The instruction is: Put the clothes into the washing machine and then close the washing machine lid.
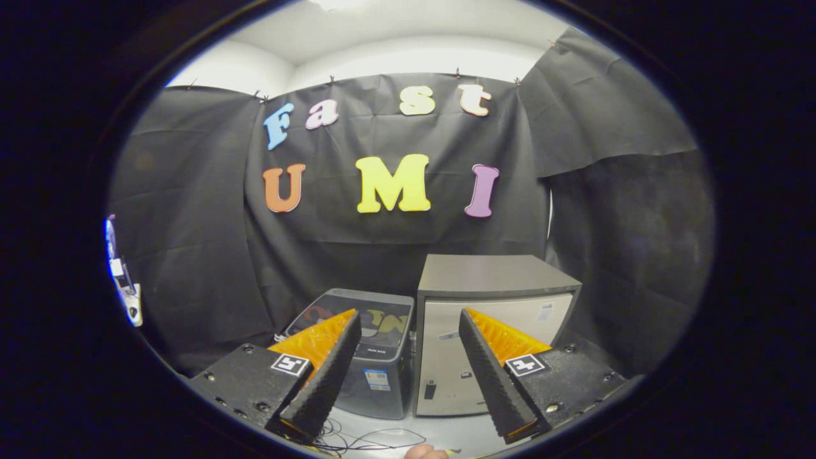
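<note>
1. The washing machine (366,357) is the small dark box with a see-through lid (357,319) on top. It stands beyond the jaws, at about 12 o'clock from them, just a bit toward 11.
2. The lid lies flat and looks closed. I cannot see clothes, and I cannot tell if any are inside.
3. So this could be before the clothes go in, or after the lid came down. The picture fits both.
4. The machine stands upright. Its long way runs up and down, and its front faces the gripper (408,376).
5. The jaws are wide apart and hold nothing.
6. A grey cabinet (497,299) stands just beside the machine, at 3 o'clock from it.
7. Thin wires (376,438) lie on the counter (446,433) near the jaws.
</note>
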Motion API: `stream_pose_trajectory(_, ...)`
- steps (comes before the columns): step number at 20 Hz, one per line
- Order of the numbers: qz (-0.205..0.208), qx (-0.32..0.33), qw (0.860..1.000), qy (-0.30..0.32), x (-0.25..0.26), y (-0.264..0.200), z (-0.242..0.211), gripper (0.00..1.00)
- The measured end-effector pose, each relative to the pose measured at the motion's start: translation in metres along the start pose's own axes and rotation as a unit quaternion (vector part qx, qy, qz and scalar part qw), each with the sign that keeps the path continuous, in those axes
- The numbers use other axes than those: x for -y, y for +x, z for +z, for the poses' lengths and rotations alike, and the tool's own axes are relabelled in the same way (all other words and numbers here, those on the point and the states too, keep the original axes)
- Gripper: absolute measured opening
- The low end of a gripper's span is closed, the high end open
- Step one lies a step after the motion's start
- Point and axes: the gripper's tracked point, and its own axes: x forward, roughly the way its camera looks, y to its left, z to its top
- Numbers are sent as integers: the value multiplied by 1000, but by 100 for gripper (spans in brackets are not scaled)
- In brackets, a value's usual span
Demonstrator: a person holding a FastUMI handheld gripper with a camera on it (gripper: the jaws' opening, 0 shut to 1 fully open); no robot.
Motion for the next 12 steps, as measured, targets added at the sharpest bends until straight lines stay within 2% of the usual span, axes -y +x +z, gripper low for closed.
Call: stream_pose_trajectory(12, 3, -1, 1000, -2, 1, 3, 3, 97)
